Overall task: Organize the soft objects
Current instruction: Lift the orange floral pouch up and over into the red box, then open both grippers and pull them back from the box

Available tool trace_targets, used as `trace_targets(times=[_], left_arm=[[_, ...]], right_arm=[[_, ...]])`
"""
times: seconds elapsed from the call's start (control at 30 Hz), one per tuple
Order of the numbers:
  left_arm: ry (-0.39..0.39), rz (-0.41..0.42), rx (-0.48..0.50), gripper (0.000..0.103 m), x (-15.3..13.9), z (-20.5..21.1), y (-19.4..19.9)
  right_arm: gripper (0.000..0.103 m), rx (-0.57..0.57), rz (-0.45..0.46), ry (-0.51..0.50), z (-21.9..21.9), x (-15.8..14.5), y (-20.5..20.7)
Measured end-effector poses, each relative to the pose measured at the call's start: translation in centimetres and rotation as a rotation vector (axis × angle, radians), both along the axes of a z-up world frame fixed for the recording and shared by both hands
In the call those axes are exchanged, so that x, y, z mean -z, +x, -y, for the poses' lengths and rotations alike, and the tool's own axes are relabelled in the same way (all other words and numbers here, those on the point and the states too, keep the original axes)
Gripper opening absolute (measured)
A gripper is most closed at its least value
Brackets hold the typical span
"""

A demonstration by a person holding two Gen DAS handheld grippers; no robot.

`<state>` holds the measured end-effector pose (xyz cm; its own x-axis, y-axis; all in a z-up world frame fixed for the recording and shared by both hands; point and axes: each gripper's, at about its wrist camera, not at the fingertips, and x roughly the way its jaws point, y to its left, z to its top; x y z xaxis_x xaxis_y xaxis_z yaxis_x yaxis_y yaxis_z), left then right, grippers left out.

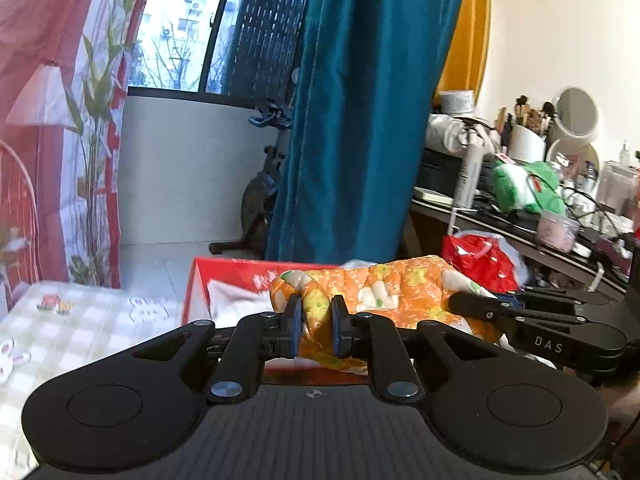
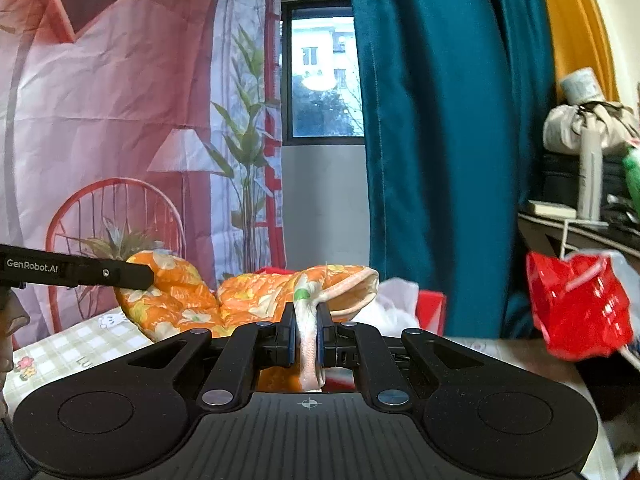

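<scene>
An orange floral padded cloth [image 1: 396, 292] hangs stretched between my two grippers, above a red box [image 1: 236, 276]. My left gripper [image 1: 316, 326] is shut on one bunched end of the cloth. My right gripper [image 2: 307, 330] is shut on the other end, where the pale lining [image 2: 310, 344] shows. The cloth [image 2: 248, 296] sags between them in the right wrist view. The right gripper's black arm [image 1: 532, 316] shows in the left wrist view, and the left one [image 2: 80, 274] in the right wrist view.
A checked tablecloth [image 1: 80, 332] covers the surface below. A red plastic bag [image 2: 576, 304] hangs at the right. A teal curtain [image 1: 360, 120] stands behind. A cluttered dark desk [image 1: 520, 224] with a green soft toy [image 1: 524, 188] is at the right.
</scene>
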<state>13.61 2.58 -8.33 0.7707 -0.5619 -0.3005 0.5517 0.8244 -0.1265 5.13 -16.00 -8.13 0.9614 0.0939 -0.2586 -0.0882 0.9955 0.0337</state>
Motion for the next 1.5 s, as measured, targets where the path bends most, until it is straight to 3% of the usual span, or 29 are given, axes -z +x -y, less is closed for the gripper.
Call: trace_targets(times=[0.23,0.4,0.57,0.73,0.83,0.9,1.07,1.27,1.43,1.5], left_arm=[[0.061,-0.07,-0.053,0.016,-0.4,2.5,6.6],[0.131,-0.205,-0.061,0.016,1.4,4.3,10.5],[0.145,-0.396,-0.072,0.017,4.0,4.4,13.3],[0.138,-0.506,-0.091,0.021,5.4,3.8,14.4],[0.149,-0.513,-0.102,0.026,5.5,3.6,14.5],[0.16,-0.511,-0.109,0.047,5.4,3.3,14.4],[0.206,-0.463,-0.135,0.074,4.6,4.0,14.2],[0.212,-0.435,-0.138,0.077,3.8,3.6,14.0],[0.21,-0.425,-0.142,0.079,3.6,3.5,13.9],[0.207,-0.419,-0.146,0.082,3.4,3.5,13.7]], right_arm=[[0.008,0.012,-0.057,-0.044,1.2,-1.1,6.9],[0.009,0.047,-0.172,-0.051,2.0,0.0,11.9],[0.009,0.066,-0.336,0.014,3.0,2.4,14.8],[0.009,0.106,-0.465,0.127,4.4,4.8,16.1],[0.009,0.127,-0.509,0.196,5.1,6.0,16.3],[0.009,0.137,-0.513,0.235,5.2,6.7,16.1],[0.009,0.109,-0.52,0.266,4.3,7.3,16.4],[0.009,0.07,-0.538,0.231,1.8,7.4,17.5],[0.01,0.115,-0.516,0.176,1.7,7.0,17.6],[0.025,0.139,-0.503,0.164,2.1,6.7,17.4]])
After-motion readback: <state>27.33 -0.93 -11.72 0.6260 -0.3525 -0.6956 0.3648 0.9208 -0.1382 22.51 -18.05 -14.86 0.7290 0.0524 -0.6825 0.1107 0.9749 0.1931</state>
